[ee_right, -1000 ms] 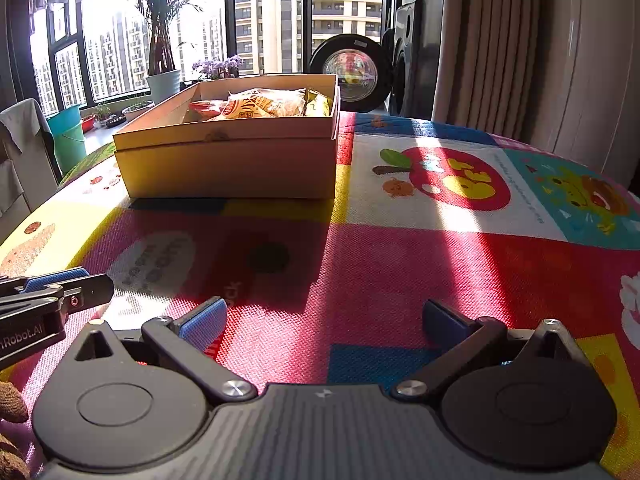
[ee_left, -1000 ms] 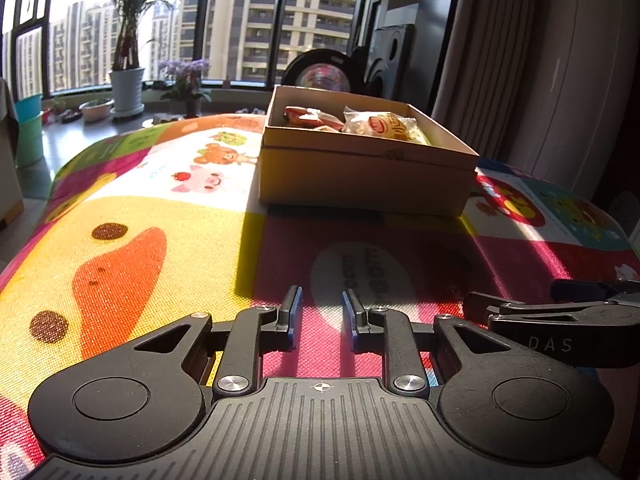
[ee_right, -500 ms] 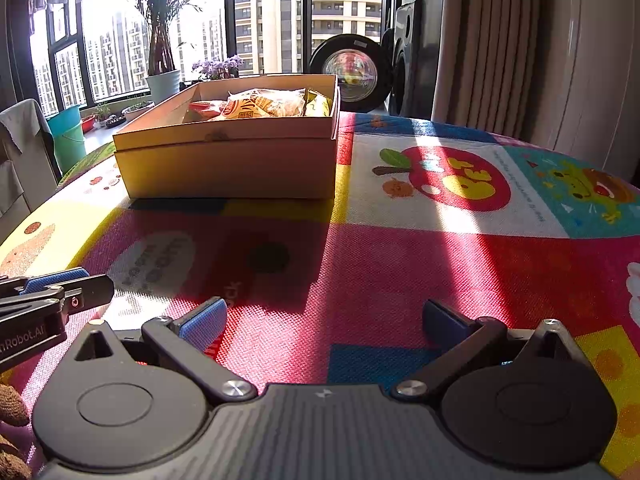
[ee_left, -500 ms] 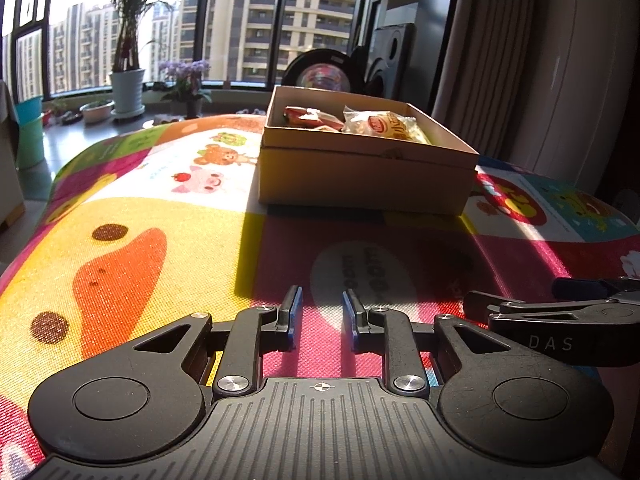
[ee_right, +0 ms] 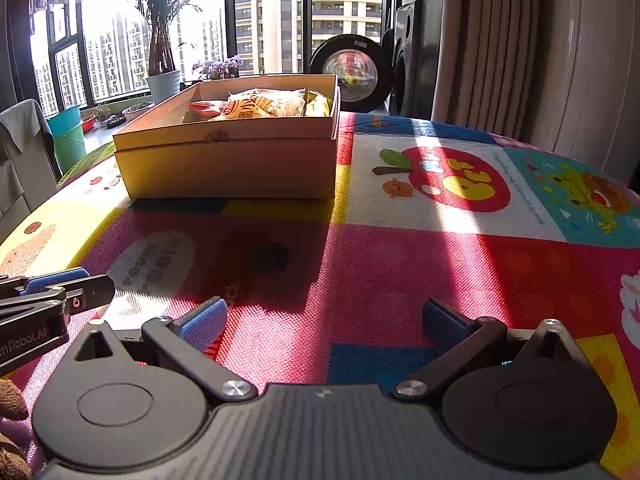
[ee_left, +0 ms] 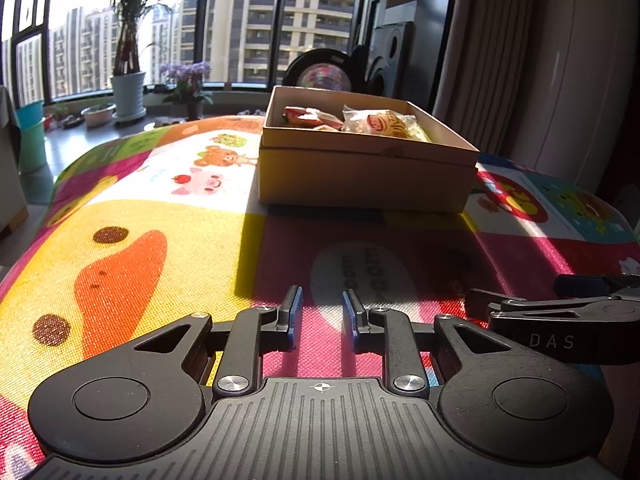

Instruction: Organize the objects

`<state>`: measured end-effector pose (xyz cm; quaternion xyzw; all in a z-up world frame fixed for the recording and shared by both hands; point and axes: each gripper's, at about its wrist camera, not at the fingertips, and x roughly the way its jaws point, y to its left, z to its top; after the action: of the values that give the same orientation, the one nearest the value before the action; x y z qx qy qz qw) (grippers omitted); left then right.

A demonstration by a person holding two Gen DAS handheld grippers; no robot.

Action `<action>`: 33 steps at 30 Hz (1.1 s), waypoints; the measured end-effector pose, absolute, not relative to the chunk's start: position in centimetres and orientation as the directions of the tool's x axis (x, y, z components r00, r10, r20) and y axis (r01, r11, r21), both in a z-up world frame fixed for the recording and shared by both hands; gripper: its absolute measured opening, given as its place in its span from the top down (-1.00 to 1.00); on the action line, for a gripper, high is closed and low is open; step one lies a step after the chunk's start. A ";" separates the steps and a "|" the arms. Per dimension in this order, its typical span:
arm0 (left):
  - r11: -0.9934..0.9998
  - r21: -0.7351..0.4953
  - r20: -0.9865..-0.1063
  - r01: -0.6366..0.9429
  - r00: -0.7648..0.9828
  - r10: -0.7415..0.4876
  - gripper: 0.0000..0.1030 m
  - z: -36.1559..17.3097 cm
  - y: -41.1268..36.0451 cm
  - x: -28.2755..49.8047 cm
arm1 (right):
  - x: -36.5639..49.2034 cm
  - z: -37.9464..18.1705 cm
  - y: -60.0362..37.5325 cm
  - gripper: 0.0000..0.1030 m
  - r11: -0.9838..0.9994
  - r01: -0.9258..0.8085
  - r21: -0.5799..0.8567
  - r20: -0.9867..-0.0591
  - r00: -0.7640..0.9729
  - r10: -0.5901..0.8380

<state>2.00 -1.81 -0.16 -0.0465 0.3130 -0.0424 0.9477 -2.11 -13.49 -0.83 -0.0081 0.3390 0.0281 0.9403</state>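
Note:
An open cardboard box (ee_left: pixel 360 176) stands on the colourful mat, straight ahead of both grippers and well apart from them. Several wrapped snack packets (ee_left: pixel 380 126) lie inside it; the right wrist view shows the same box (ee_right: pixel 228 168) and packets (ee_right: pixel 260 106). My left gripper (ee_left: pixel 322 308) rests low over the mat, its fingers a narrow gap apart with nothing between them. My right gripper (ee_right: pixel 324 316) is wide open and holds nothing. Each gripper shows in the other's view: the right gripper (ee_left: pixel 516 292) and the left gripper (ee_right: pixel 96 280).
The cartoon-print mat (ee_right: pixel 400 248) covers the table, which drops off at the left edge (ee_left: pixel 48 216). Behind the box are a window, a potted plant (ee_left: pixel 128 92), a washing machine door (ee_right: pixel 352 76) and curtains (ee_right: pixel 492 48). A gloved hand (ee_right: pixel 12 412) shows at bottom left.

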 end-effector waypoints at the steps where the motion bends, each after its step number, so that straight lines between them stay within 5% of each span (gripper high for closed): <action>1: 0.992 -0.118 -0.589 0.051 0.800 -0.112 0.52 -0.2 -1.8 2.0 | -2.1 -0.8 -13.5 -1.00 0.998 -0.058 0.005 -0.638 0.768 0.048; 33: 0.994 -0.095 -0.591 0.049 0.801 -0.096 0.51 -0.2 -2.1 2.0 | -2.2 -0.7 -13.7 -1.00 0.998 -0.059 0.005 -0.638 0.768 0.049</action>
<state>2.01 -2.08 -0.15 -0.0375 0.3129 -0.0380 0.9483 -2.15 -13.69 -0.74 -0.0078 0.3391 0.0287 0.9403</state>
